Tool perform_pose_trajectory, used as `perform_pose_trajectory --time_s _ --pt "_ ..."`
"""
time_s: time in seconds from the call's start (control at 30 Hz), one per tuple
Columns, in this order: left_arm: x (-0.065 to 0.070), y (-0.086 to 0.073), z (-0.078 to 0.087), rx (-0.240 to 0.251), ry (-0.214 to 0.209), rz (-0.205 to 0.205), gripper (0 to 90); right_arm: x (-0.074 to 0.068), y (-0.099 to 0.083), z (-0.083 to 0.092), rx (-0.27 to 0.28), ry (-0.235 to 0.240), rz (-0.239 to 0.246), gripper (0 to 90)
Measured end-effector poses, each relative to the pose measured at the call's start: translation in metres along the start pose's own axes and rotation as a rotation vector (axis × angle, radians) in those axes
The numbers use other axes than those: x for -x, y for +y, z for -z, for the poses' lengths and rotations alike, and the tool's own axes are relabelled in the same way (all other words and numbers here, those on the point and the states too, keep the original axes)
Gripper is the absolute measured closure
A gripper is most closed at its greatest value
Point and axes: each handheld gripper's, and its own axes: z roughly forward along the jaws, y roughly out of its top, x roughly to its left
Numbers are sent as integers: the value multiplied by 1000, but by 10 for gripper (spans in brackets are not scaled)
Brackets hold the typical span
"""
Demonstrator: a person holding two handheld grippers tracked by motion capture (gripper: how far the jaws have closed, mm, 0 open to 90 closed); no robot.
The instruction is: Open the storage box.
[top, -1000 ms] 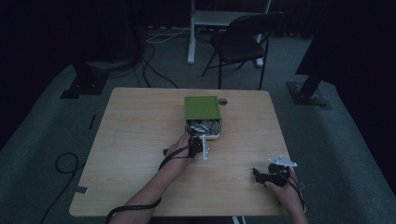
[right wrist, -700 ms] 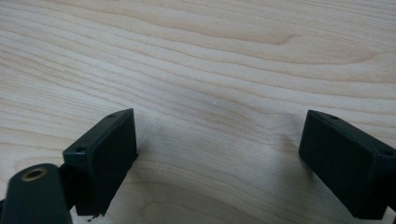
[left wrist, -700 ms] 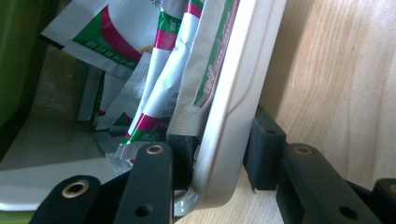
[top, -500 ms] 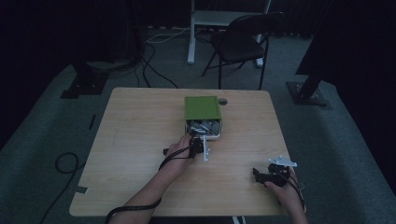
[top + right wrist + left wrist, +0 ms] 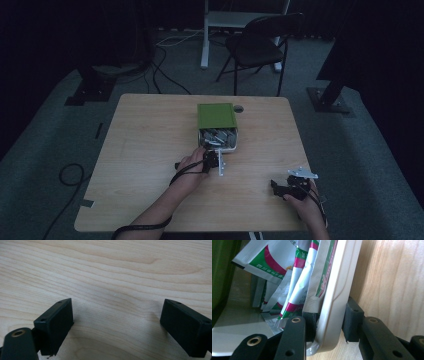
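A pale box (image 5: 233, 145) with its green lid (image 5: 216, 116) swung open at the back sits mid-table, full of several white, green and pink sachets (image 5: 297, 282). My left gripper (image 5: 214, 157) is at the box's near corner. In the left gripper view its jaws pinch the box's cream wall (image 5: 337, 290), one pad inside among the sachets and one outside, so this gripper (image 5: 329, 322) is shut on the wall. My right gripper (image 5: 280, 187) rests near the table's front right corner. Its jaws (image 5: 117, 322) stand wide open over bare wood, with nothing between them.
The wooden table (image 5: 150, 140) has free room to the left of the box and between the two hands. A small dark hole (image 5: 238, 108) lies beside the lid. A black chair (image 5: 260, 45) and cables (image 5: 165, 55) stand on the floor beyond the table.
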Motion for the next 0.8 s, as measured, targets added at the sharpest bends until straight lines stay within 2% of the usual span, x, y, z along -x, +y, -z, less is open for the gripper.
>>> perform_pose_trajectory --time_s 0.17,0.37,0.6,0.8 --pt "2 1 3 -1 -1 10 691 0 0 0 0 0 0 109" --pt "4 1 7 -5 -4 -3 693 0 0 0 0 0 0 108" --pt "8 2 13 0 -15 13 693 0 0 0 0 0 0 109" --pt "12 4 19 0 -16 7 696 0 0 0 0 0 0 109"
